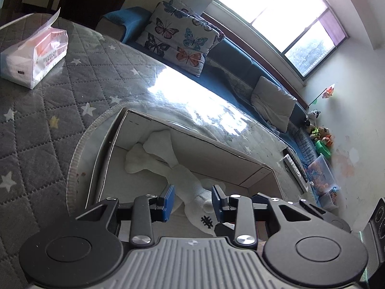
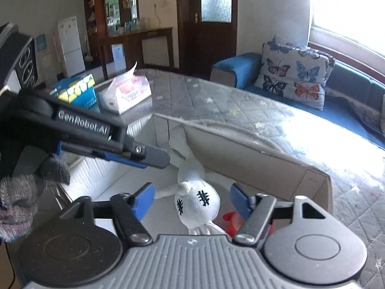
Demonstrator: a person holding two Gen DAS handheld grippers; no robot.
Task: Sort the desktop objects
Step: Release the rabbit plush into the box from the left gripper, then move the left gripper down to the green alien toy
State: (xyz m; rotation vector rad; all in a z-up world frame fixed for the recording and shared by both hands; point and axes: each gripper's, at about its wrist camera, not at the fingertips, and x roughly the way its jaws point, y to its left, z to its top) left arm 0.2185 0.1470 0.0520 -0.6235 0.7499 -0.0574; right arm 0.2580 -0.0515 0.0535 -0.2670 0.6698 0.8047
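Observation:
A white knitted rabbit doll [image 1: 166, 161] lies inside an open cardboard box [image 1: 192, 132] on the quilted grey table. My left gripper [image 1: 193, 198] is open, its blue pads on either side of the doll's body, just above it. In the right wrist view the doll's head [image 2: 197, 203] with black stitched eyes lies between the open blue pads of my right gripper [image 2: 192, 201]. The left gripper [image 2: 144, 156] reaches in from the left over the box [image 2: 264, 163]. A red object [image 2: 232, 219] lies partly hidden behind the right finger.
A tissue pack [image 1: 36, 55] stands on the table at the far left; it also shows in the right wrist view [image 2: 127, 94] beside a blue and yellow box [image 2: 77, 91]. A blue sofa with butterfly cushions [image 1: 180, 38] runs behind the table. Toys [image 1: 320, 137] sit by the wall.

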